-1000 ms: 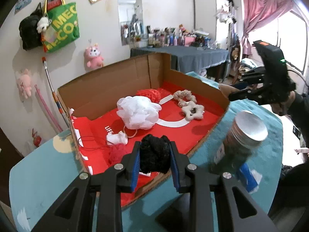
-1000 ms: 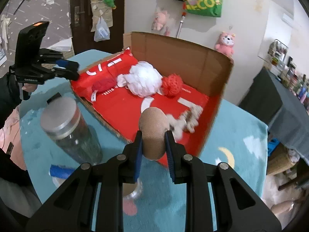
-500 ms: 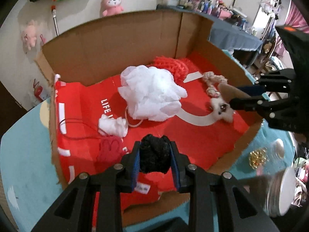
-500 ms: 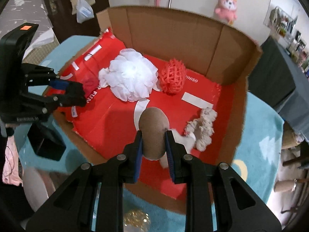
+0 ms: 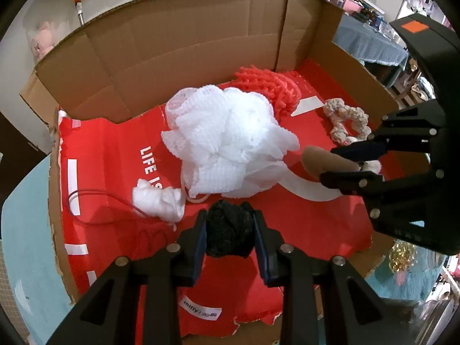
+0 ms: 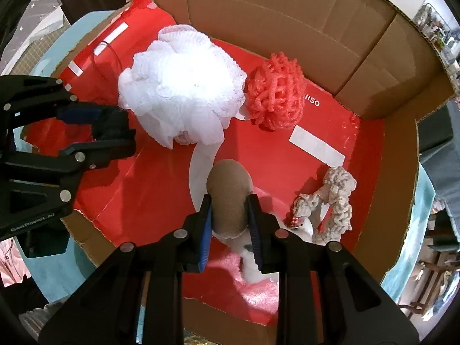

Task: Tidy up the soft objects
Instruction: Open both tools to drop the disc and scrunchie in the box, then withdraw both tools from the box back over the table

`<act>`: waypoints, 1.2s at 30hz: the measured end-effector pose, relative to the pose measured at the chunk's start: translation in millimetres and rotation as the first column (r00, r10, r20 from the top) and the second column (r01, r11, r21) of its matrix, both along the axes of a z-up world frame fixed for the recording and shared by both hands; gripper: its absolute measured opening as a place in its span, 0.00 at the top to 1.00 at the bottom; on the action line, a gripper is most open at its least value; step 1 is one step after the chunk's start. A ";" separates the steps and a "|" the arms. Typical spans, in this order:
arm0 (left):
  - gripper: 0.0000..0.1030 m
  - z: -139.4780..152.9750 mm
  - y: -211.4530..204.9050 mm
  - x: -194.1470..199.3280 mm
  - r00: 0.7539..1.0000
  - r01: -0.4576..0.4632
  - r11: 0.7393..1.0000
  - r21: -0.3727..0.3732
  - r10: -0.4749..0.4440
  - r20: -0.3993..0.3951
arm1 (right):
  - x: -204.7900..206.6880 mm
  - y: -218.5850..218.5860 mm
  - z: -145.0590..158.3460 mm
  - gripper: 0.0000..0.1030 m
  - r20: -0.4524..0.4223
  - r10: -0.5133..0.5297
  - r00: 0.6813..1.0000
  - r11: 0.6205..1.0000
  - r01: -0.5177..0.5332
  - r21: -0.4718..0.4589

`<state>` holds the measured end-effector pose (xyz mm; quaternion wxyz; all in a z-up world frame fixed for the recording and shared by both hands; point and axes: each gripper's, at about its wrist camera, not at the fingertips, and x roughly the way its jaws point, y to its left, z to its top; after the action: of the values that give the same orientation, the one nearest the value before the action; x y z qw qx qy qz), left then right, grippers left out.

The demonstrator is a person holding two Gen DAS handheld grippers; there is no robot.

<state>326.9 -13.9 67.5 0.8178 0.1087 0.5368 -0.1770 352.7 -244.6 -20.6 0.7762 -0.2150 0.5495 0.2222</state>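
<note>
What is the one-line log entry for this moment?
left tongs: grip black puff | right tongs: grip tan sponge | both over box

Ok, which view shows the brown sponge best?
The right wrist view: the brown sponge sits centre frame, held in the right gripper, its rounded end fully visible above the red liner. The left wrist view shows it only side-on at the right, partly covered by that gripper's fingers.

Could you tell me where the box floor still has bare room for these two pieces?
Bare red liner lies in front of the white pouf, between the black ball in the left tool and the brown puff in the right tool. The far side is crowded: orange pouf and scrunchie to the right.
</note>
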 end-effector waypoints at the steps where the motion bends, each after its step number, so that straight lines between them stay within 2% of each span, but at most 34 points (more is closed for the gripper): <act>1: 0.70 -1.4 0.2 -0.1 1.000 0.001 1.000 -0.001 -0.001 -0.004 | 0.0 0.2 -0.8 0.78 -0.006 0.002 1.000 1.000 -0.002 0.001; 8: 0.68 -7.3 -4.1 2.2 1.000 0.002 1.000 0.009 -0.001 -0.014 | 4.5 1.3 -6.3 0.78 -0.031 -0.006 1.000 1.000 0.006 -0.005; 13: 0.62 -10.7 -7.3 1.9 1.000 0.005 1.000 0.011 -0.005 -0.009 | 10.2 7.2 -7.7 0.74 -0.031 -0.004 1.000 1.000 0.004 -0.007; 14: 0.60 -11.6 -6.8 2.3 1.000 0.005 1.000 0.008 -0.005 -0.008 | 9.5 7.8 -7.9 0.71 -0.031 -0.001 1.000 1.000 0.000 -0.009; 16: 0.53 -11.8 -4.9 0.8 1.000 0.003 1.000 0.004 -0.003 -0.001 | 7.7 9.4 -8.0 0.57 -0.027 0.009 1.000 1.000 -0.009 -0.015; 17: 0.52 -11.2 -4.1 -0.1 1.000 0.001 1.000 0.001 -0.002 0.004 | 6.5 10.4 -7.0 0.43 -0.018 0.015 1.000 1.000 -0.015 -0.015; 20: 0.41 -5.5 0.5 -3.1 1.000 -0.003 1.000 -0.021 0.004 0.020 | 2.3 11.9 -3.2 0.42 0.005 0.021 1.000 1.000 -0.020 -0.014; 22: 0.30 0.3 3.1 -6.7 0.999 -0.008 0.999 -0.034 0.009 0.042 | 1.2 9.4 2.1 0.42 0.012 0.011 1.000 1.000 -0.011 -0.003; 26: 0.24 18.5 8.8 -20.7 0.995 -0.014 0.998 -0.059 0.019 0.093 | -6.6 4.5 18.2 0.42 0.052 -0.003 0.999 1.000 0.003 0.002; 30: 0.15 45.8 16.9 -40.9 0.985 -0.032 0.995 -0.096 0.048 0.164 | -25.1 -9.0 42.1 0.39 0.106 -0.032 0.994 0.998 0.027 0.051; 34: 0.09 75.2 23.9 -71.7 0.961 -0.056 0.990 -0.129 0.088 0.261 | -57.3 -21.6 77.8 0.33 0.183 -0.072 0.980 0.992 0.051 0.116; 36: 0.06 91.6 23.4 -90.9 0.940 -0.063 0.988 -0.138 0.105 0.325 | -73.9 -25.1 96.5 0.32 0.225 -0.087 0.970 0.989 0.056 0.140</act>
<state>236.0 9.5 159.1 0.9084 0.0622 0.3835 -0.1545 278.8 -269.6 76.0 0.8549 -0.1671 0.4469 0.2037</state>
